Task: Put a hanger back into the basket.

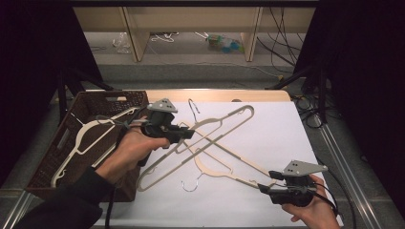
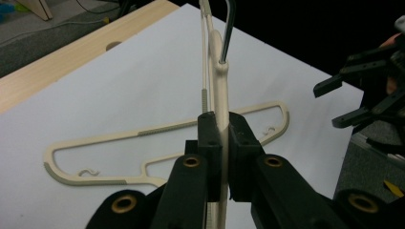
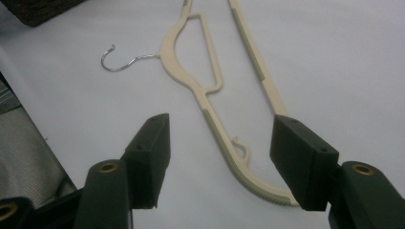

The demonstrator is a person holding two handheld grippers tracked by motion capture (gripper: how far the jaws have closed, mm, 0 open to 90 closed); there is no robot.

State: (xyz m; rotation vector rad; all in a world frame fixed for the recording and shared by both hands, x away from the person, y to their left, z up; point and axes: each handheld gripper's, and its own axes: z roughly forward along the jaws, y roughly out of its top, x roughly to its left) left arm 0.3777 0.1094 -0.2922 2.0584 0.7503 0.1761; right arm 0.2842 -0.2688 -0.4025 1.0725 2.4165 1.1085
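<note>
From above, the left gripper (image 1: 187, 134) hangs over the white sheet (image 1: 267, 138) just right of the basket (image 1: 52, 152), and its jaws pinch a cream hanger (image 1: 217, 125) that slants away from the basket toward the sheet's far edge. A second hanger (image 1: 224, 167) lies flat on the sheet, crossing under the first, its wire hook (image 1: 191, 183) near the sheet's front edge. A third hanger (image 1: 81, 143) rests in the basket. The right gripper (image 1: 262, 187) sits low at the front right part of the sheet, at the end of the flat hanger.

In the left gripper view, the jaws are pressed tight on the neck of the held hanger (image 2: 219, 81), which stands on edge, its metal hook (image 2: 228, 28) rising from the top. Beyond it the flat hanger (image 2: 157, 133) lies on the sheet (image 2: 119, 86), and the right gripper (image 2: 334, 102) shows at the sheet's right side.

In the right gripper view, the jaws stand spread, pads pressing nothing. The flat hanger's (image 3: 215, 109) curved end lies on the sheet (image 3: 334, 62) between them, close to the right pad. Its hook (image 3: 119, 59) points off left.
</note>
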